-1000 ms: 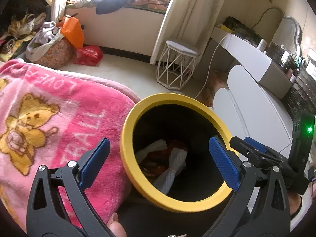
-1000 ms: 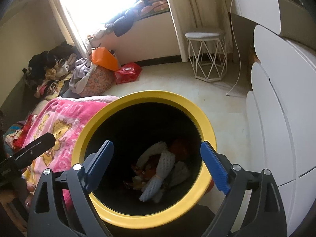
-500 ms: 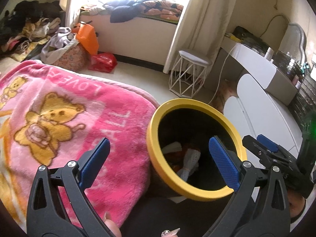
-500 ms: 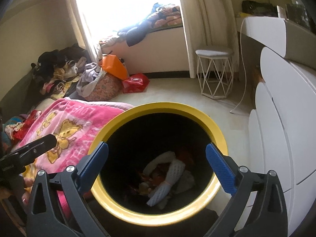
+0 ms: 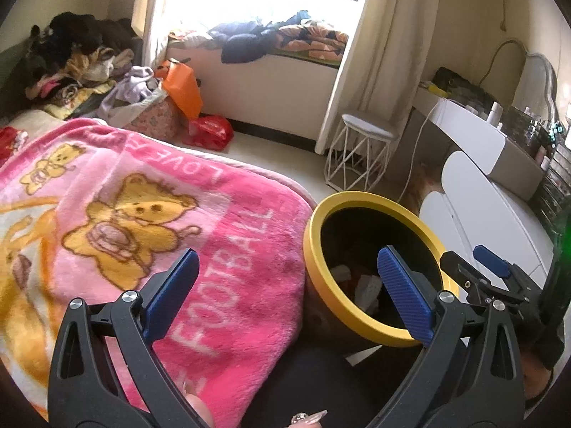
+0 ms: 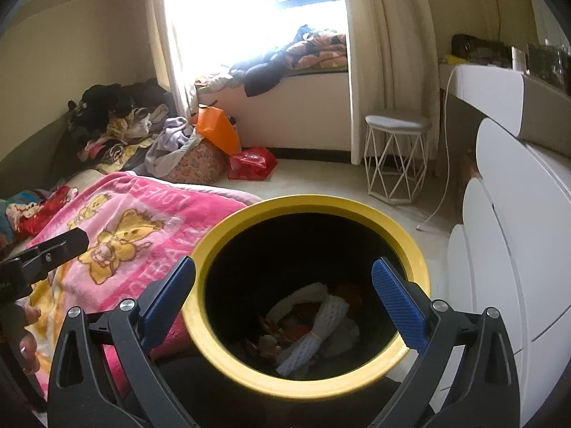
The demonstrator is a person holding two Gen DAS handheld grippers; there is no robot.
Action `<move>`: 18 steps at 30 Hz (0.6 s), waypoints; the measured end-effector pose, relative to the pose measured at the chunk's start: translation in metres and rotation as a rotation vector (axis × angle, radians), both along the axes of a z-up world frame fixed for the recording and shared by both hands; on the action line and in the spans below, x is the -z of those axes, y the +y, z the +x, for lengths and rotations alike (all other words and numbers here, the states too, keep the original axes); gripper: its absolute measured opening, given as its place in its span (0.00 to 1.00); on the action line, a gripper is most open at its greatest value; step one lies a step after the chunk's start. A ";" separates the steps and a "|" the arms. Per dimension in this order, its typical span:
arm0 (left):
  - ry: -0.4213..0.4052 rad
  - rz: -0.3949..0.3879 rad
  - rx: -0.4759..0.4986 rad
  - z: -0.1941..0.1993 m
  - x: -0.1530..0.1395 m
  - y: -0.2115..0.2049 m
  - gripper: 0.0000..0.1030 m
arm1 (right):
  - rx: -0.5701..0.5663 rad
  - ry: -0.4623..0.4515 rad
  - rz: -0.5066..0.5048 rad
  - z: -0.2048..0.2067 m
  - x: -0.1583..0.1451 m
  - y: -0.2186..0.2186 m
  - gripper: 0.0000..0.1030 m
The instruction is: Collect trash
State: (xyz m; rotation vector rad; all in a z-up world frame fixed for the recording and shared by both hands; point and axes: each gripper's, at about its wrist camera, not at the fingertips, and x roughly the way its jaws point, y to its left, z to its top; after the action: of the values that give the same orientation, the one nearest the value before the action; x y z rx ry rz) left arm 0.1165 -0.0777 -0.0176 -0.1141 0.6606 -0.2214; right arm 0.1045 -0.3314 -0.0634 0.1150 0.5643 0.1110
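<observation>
A black bin with a yellow rim (image 6: 228, 228) (image 5: 360, 315) stands on the floor beside the bed. Inside it lies trash: white foam netting (image 6: 314, 335) among orange and red scraps, and paper pieces (image 5: 367, 287). My right gripper (image 6: 283, 297) hangs over the bin's mouth, open wide, nothing between its blue pads. My left gripper (image 5: 285, 294) is open and empty too, over the edge of a pink bear blanket (image 5: 150, 214), with the bin to its right. The right gripper's tip (image 5: 489, 267) shows at the far right of the left wrist view.
A white wire stool (image 6: 396, 157) stands by the curtain. White rounded cabinets (image 6: 517, 249) line the right side. An orange bag (image 6: 217, 128), a red bag (image 6: 251, 164) and piles of clothes (image 6: 117, 125) lie near the window seat. A hand (image 6: 28, 331) grips the left tool.
Both grippers have drawn back and tilted up from the bin, which now sits lower and smaller in view. The left view has swung left over the blanket. The right jaws widened slightly.
</observation>
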 end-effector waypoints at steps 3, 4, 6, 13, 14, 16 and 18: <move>-0.021 0.013 -0.015 -0.006 -0.003 0.003 0.90 | -0.008 -0.021 -0.013 -0.006 0.000 0.008 0.94; -0.025 0.016 -0.019 -0.008 -0.004 0.003 0.90 | -0.008 -0.027 -0.018 -0.007 0.000 0.010 0.94; -0.039 0.020 -0.022 -0.011 -0.005 0.005 0.90 | -0.013 -0.048 -0.034 -0.011 0.000 0.014 0.94; -0.109 0.036 -0.060 -0.026 -0.010 0.008 0.90 | -0.010 -0.128 -0.036 -0.025 -0.003 0.017 0.94; -0.118 0.037 -0.064 -0.028 -0.010 0.009 0.90 | -0.008 -0.146 -0.033 -0.027 -0.004 0.016 0.94; -0.140 0.033 -0.066 -0.032 -0.011 0.010 0.90 | 0.001 -0.179 -0.032 -0.031 -0.006 0.016 0.94; -0.160 0.033 -0.068 -0.037 -0.012 0.012 0.90 | 0.014 -0.219 -0.031 -0.037 -0.008 0.014 0.94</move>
State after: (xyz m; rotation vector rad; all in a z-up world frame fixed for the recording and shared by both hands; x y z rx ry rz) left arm 0.0797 -0.0656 -0.0060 -0.0857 0.5005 -0.1521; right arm 0.0676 -0.3170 -0.0552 0.0750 0.3462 0.0997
